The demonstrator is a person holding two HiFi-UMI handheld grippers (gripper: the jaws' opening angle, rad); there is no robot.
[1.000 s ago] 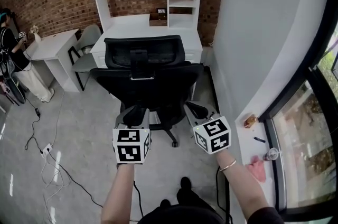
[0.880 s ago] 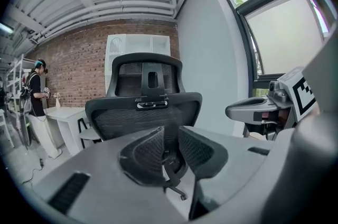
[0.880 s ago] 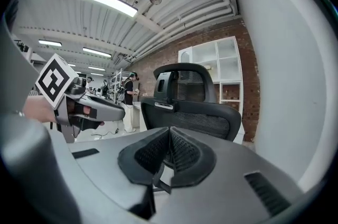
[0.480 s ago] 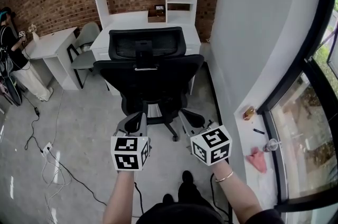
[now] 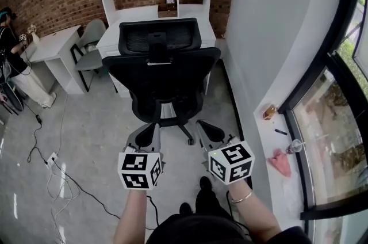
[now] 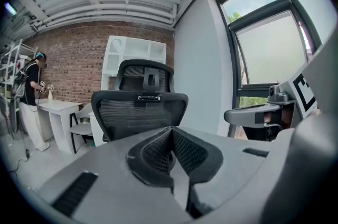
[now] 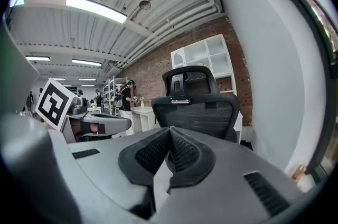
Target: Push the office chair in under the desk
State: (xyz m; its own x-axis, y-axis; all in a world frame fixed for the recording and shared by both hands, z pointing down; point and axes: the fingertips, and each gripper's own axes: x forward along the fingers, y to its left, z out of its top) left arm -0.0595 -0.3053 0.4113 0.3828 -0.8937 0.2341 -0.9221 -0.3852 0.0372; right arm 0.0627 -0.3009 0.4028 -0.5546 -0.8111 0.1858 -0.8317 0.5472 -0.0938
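Note:
The black mesh office chair (image 5: 161, 79) stands with its back to me, in front of the white desk (image 5: 129, 15) under the white shelf unit. My left gripper (image 5: 154, 126) and right gripper (image 5: 202, 125) hover side by side behind the chair base, both shut and empty, apart from the chair. In the left gripper view the shut left gripper (image 6: 171, 130) points at the chair's backrest (image 6: 140, 112). In the right gripper view the shut right gripper (image 7: 169, 133) faces the same chair (image 7: 198, 112).
A second white table (image 5: 52, 44) with a grey chair (image 5: 92, 50) stands at the left, with a person (image 5: 8, 47) beside it. Cables (image 5: 57, 174) trail over the floor at lower left. A white wall (image 5: 270, 35) and a windowsill (image 5: 279, 145) with small items run along the right.
Both grippers have drawn back from the chair toward me, and bare floor now shows between them and the chair base. The chair sits nearer the desk.

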